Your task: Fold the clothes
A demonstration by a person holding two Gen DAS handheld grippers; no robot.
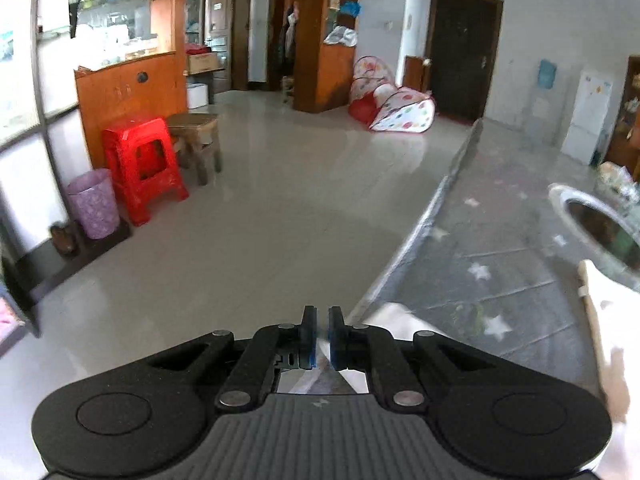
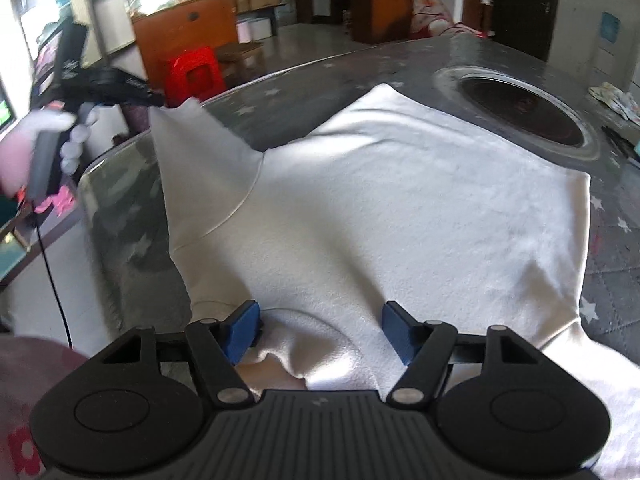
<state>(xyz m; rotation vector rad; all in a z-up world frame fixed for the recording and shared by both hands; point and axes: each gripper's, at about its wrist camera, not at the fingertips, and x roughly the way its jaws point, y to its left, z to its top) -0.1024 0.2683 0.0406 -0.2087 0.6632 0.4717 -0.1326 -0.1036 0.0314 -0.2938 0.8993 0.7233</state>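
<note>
A white long-sleeved garment [image 2: 380,200] lies spread on the grey star-patterned table [image 2: 612,280]. My right gripper [image 2: 320,330] is open, its blue pads [image 2: 244,326] on either side of a bunched fold of the cloth at the near edge. In the right wrist view my left gripper [image 2: 156,100] is at the table's left edge, shut on the tip of a sleeve [image 2: 192,148] and lifting it. In the left wrist view the left gripper [image 1: 322,334] is nearly closed, with white cloth [image 1: 316,380] between and below the jaws.
A round metal-rimmed recess [image 2: 520,108] is set in the table beyond the garment. A crumpled cloth [image 2: 612,100] lies at the far right. On the floor to the left stand a red plastic stool [image 1: 144,164], a wooden stool [image 1: 196,140] and a purple bin [image 1: 94,204].
</note>
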